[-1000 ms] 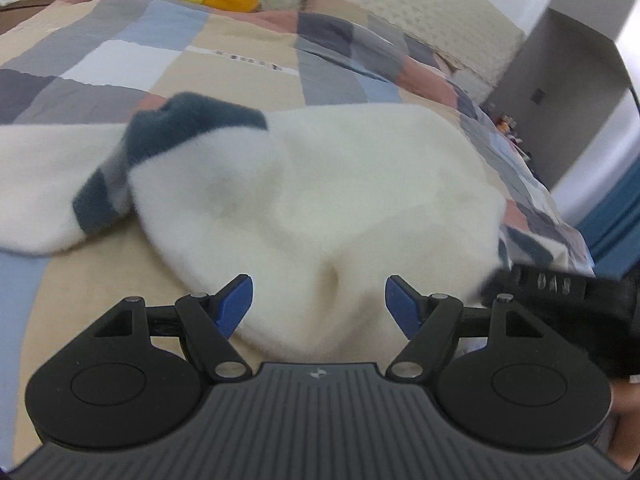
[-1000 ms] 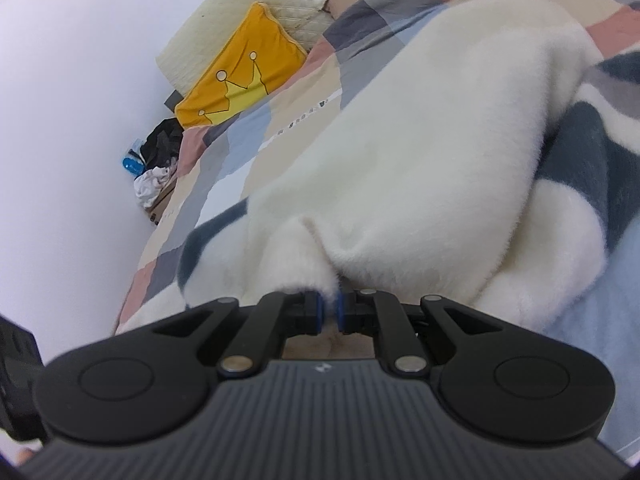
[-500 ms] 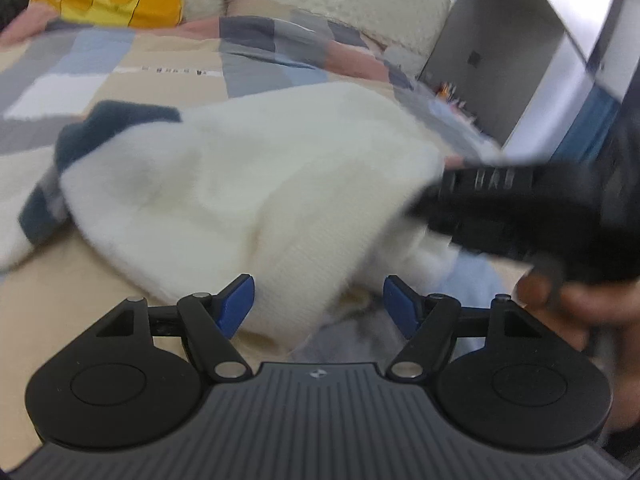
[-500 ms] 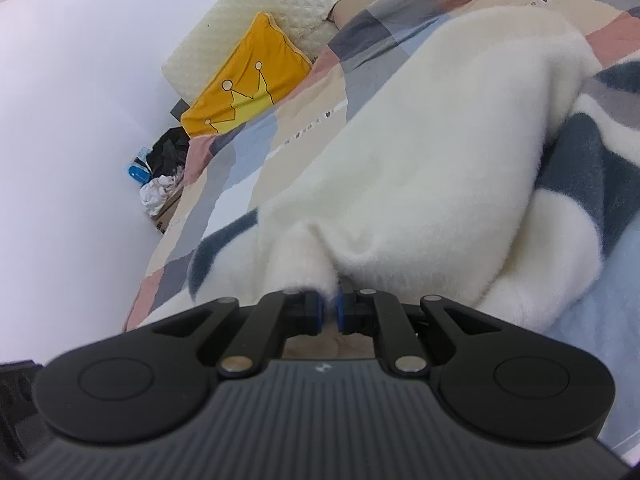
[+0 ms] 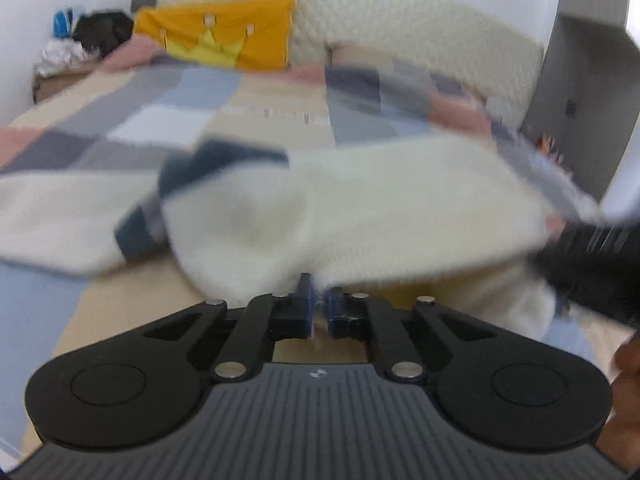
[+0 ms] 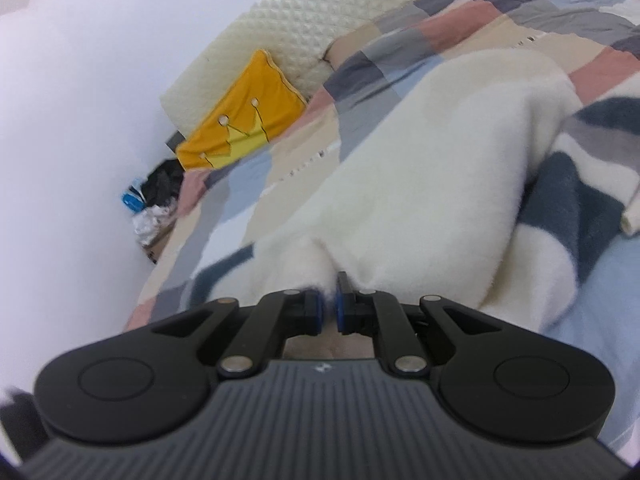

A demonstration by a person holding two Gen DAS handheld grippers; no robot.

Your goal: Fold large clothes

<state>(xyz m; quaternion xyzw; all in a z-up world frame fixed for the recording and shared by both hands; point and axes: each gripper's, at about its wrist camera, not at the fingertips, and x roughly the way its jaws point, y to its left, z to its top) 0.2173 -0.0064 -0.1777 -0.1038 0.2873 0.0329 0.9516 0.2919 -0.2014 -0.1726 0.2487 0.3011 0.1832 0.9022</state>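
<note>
Both tongs are clamped on the fluffy cream fleece garment with dark blue stripes point(image 6: 432, 168): left tongs point(image 5: 319, 307) and right tongs point(image 6: 329, 307) each pinch its near edge at lower centre. It lies across the patchwork-quilted bed point(image 5: 256, 108).

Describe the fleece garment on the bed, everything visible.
The fleece garment is cream-white and plush, with dark blue and grey bands. It lies crumpled and partly doubled over on the patchwork bedspread. Its near edge is bunched into two pinches: the right gripper is shut on one fold, the left gripper on another. A banded part lies loose to one side. The left wrist view is motion-blurred, so finer detail is unclear.
</note>
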